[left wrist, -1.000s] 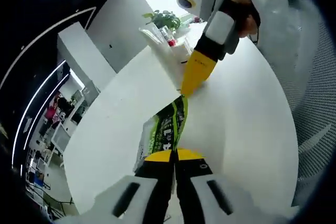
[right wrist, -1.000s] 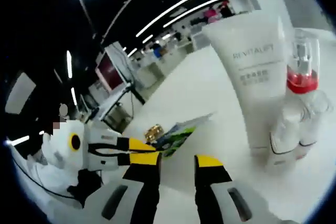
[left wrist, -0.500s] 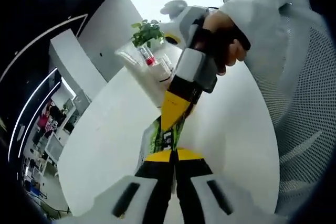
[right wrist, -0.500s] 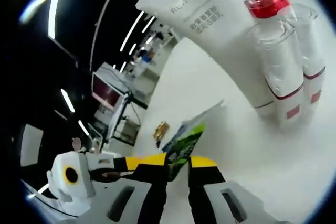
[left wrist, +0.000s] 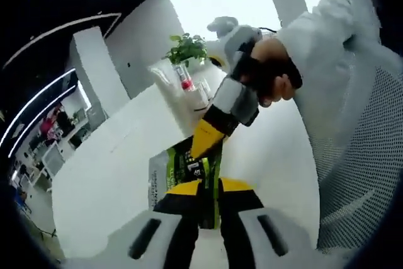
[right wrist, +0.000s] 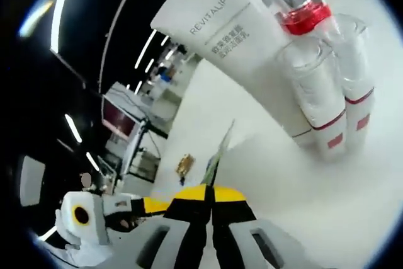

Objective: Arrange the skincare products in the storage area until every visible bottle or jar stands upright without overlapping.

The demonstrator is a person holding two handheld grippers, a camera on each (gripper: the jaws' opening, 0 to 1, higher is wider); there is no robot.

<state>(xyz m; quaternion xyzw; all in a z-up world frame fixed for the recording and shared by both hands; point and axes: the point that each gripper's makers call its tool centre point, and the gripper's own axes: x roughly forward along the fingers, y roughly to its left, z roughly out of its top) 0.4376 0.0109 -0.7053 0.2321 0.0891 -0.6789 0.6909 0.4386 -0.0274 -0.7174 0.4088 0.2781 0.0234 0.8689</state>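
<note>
A flat green and black sachet (left wrist: 181, 167) is held above the white table (left wrist: 107, 168) by both grippers. My left gripper (left wrist: 204, 187) is shut on its near end. My right gripper (left wrist: 205, 139), in a person's hand, pinches its far end. In the right gripper view my right gripper (right wrist: 210, 192) is shut, and the sachet (right wrist: 219, 153) rises edge-on between its jaws. The left gripper (right wrist: 157, 205) comes in from the lower left. A white Revitalift tube (right wrist: 230, 36) stands upright beside a clear bottle with a red band (right wrist: 301, 17) and two small white bottles (right wrist: 327, 114).
A small gold object (right wrist: 184, 164) lies on the table beyond the sachet. A potted plant (left wrist: 189, 47) stands behind the bottle group (left wrist: 182, 86) at the table's far edge. The person's white sleeve (left wrist: 340, 42) and a mesh chair (left wrist: 359, 174) are on the right.
My right gripper has shut on the sachet's far end. The sachet, which faced the right gripper view flat before, now stands edge-on between its jaws. Both views have shifted.
</note>
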